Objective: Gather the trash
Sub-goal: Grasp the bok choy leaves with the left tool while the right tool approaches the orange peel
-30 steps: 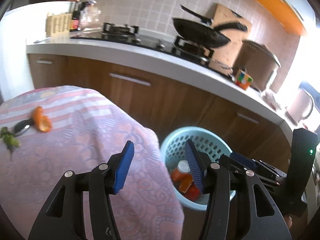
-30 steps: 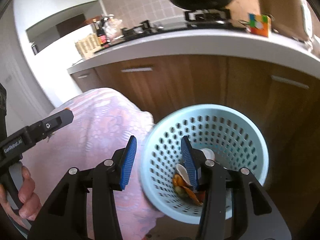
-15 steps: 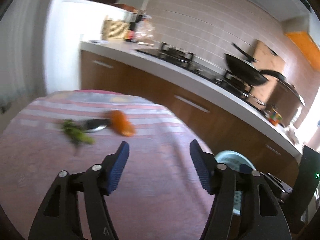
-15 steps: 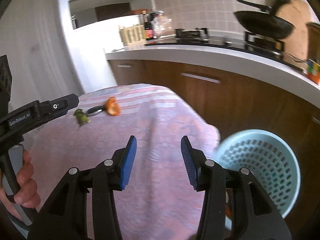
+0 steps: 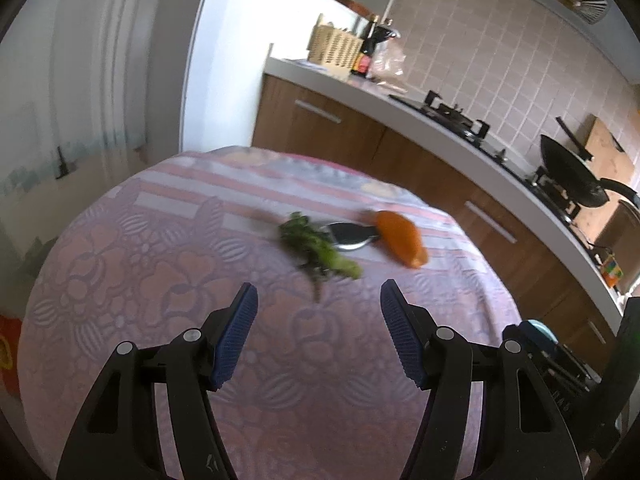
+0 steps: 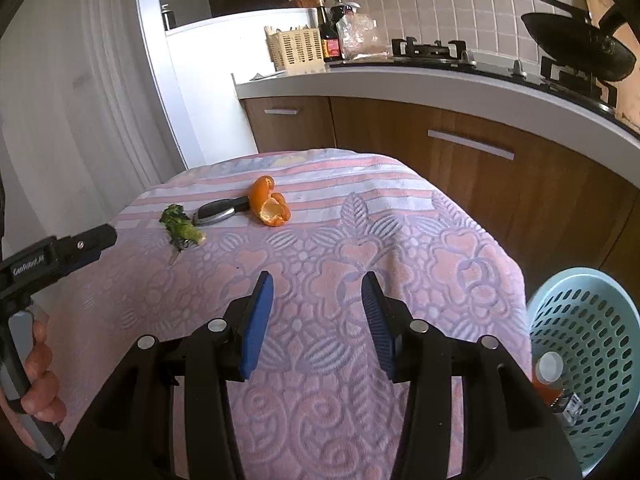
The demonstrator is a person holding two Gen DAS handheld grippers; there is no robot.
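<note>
While the left wrist view is smeared by motion, it shows the left gripper [image 5: 319, 308] empty, its blue fingers [image 5: 236, 336] standing well apart with nothing between them; they have just been opening wider. Ahead of them on the tabletop [image 5: 120, 264], which is draped in a pink patterned cloth, lie three things close together: a green vegetable scrap [image 5: 316, 248] nearest the fingers, an orange peel [image 5: 400, 238] to its right, and between them a dark and silver object [image 5: 352, 236] that may be a key fob or small tool, too blurred to name. Only a sliver of the pale blue basket [image 5: 540, 330] shows at the lower right, below the tabletop's edge.

From the right wrist view things are sharper. The right gripper [image 6: 318, 312] is also empty, fingers [image 6: 258, 320] parted over bare cloth, well short of the scraps. The green scrap [image 6: 182, 230], the dark object [image 6: 218, 212] and the curled peel [image 6: 270, 204] sit near the far left of the tabletop [image 6: 400, 248]. The basket [image 6: 580, 320] stands on the floor at the right and already holds some trash, including a bottle with a white cap [image 6: 549, 372].

I judge the task partly done: some items are binned, while the peel and the green scrap are left to collect, the scrap being nearest the left gripper.
</note>
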